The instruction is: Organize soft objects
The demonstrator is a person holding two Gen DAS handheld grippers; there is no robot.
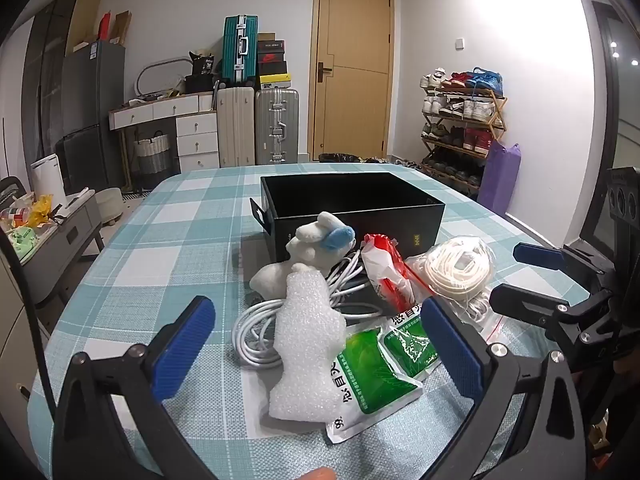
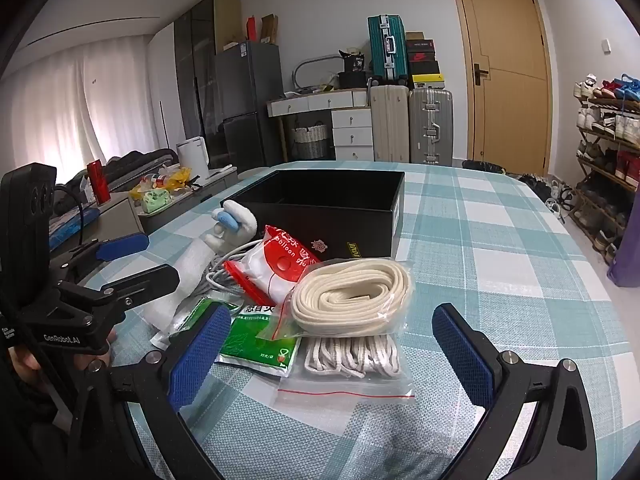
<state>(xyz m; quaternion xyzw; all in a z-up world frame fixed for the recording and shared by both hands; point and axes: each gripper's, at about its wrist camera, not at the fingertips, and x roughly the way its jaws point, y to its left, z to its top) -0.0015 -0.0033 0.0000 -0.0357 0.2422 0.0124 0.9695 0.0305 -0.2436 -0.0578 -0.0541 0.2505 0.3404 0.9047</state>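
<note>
Both my left gripper (image 1: 318, 350) and right gripper (image 2: 332, 350) gape wide, holding nothing; soft pile sits mid-table against the black box (image 1: 352, 200) near wall, so I'd pinch the foam piece (image 1: 306, 344) at its waist, gently, clear of the white cable (image 1: 252, 336).

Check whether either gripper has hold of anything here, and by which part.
Nothing is held. The left gripper and the right gripper are both open above the pile, clear of the foam piece and the bagged cream strap.
</note>
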